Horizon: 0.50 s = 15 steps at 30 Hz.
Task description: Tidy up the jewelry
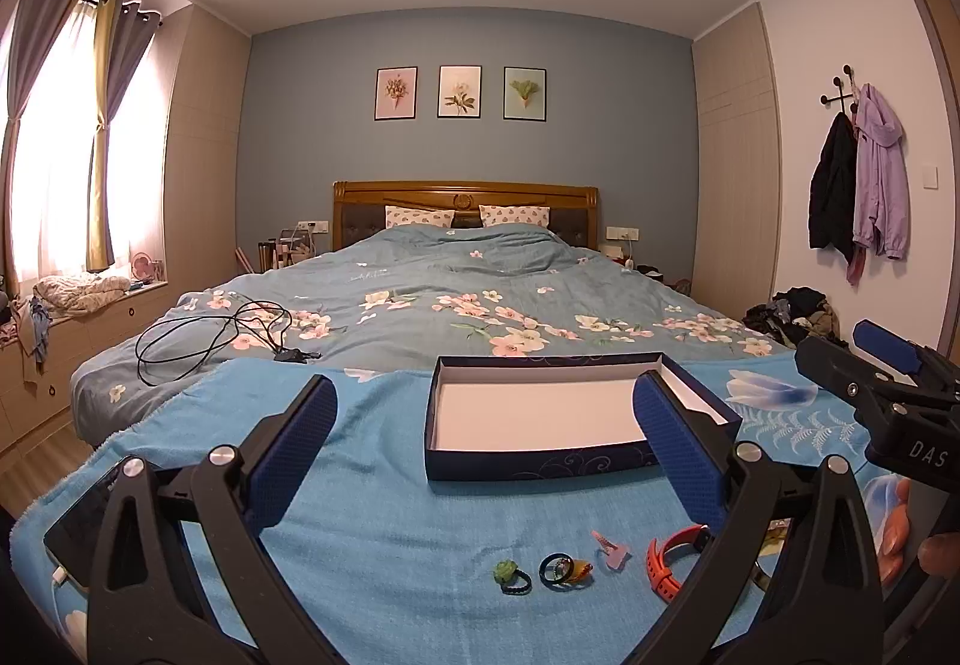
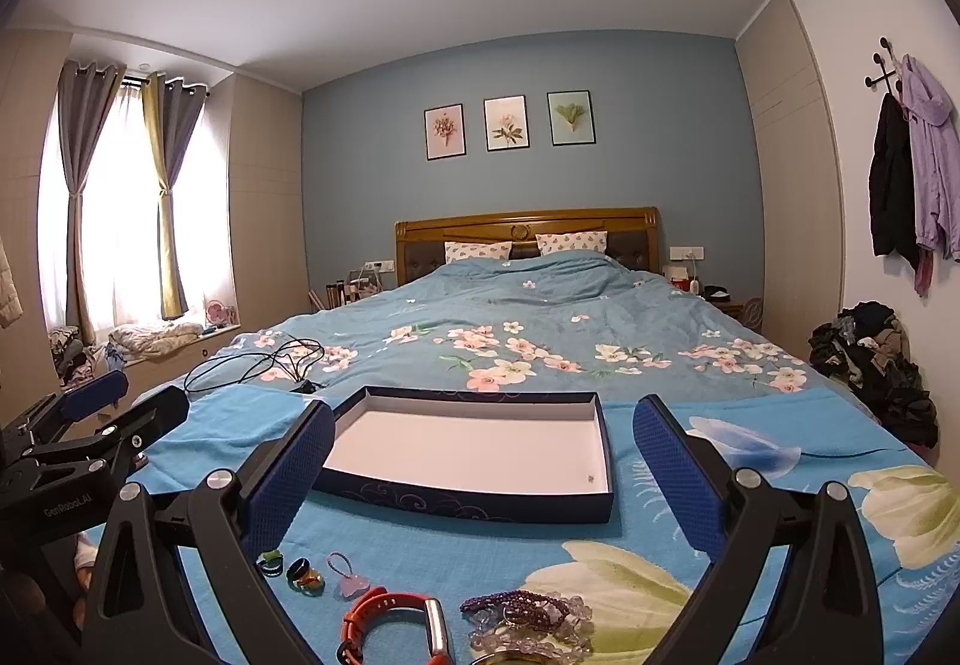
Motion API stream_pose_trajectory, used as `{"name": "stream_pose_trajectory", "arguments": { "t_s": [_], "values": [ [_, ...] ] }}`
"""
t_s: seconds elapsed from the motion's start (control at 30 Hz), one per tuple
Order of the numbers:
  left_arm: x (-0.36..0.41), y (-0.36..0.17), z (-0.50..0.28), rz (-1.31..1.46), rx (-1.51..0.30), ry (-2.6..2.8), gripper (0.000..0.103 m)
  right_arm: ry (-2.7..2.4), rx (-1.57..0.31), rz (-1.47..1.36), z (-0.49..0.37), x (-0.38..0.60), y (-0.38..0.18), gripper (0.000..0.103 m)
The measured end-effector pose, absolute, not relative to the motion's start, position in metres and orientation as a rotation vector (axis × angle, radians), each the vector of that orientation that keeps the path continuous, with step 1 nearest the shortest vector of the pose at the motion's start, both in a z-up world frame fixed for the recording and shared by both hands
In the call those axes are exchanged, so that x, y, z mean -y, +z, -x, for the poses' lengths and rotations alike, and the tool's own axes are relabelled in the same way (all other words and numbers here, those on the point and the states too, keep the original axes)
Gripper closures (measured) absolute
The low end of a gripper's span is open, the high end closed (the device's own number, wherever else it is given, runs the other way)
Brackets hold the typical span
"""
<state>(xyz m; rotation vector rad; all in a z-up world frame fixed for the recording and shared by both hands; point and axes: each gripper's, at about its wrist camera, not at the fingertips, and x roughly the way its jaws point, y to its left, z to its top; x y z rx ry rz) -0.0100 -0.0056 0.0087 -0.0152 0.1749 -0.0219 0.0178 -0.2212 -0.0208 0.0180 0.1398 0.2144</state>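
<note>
An empty dark-blue box (image 1: 543,466) (image 2: 462,503) with a white floor sits on a blue towel. In front of it lie a green-flower ring (image 1: 510,575) (image 2: 270,562), a dark ring with an amber piece (image 1: 564,569) (image 2: 305,575), a pink charm (image 1: 612,548) (image 2: 350,581), an orange wristband (image 1: 666,560) (image 2: 390,626) and purple and clear bead bracelets (image 2: 528,620). My left gripper (image 1: 486,455) is open and empty above the items. My right gripper (image 2: 486,473) is open and empty, also seen at the right edge of the left wrist view (image 1: 870,365).
The blue towel (image 1: 372,545) (image 2: 600,545) lies on the foot of a bed with a floral duvet (image 1: 450,299). A black cable (image 1: 222,335) (image 2: 264,359) lies on the duvet at left. A phone (image 1: 84,515) lies at the towel's left edge. A clothes pile (image 2: 876,365) sits at right.
</note>
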Motion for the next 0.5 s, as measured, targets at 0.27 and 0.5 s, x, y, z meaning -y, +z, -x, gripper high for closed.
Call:
{"name": "stream_pose_trajectory", "arguments": {
  "t_s": [0.27, 0.5],
  "values": [
    [0.0076, 0.0061, 0.0083, 0.019, -0.182, -0.025, 0.006, 0.207, -0.128, -0.014, -0.0146, 0.2182, -0.0190, 0.007],
    [0.0081, 0.0060, 0.0083, 0.022, -0.185, -0.027, 0.006, 0.210, -0.128, -0.018, -0.0169, 0.2183, -0.0190, 0.007]
  ]
}}
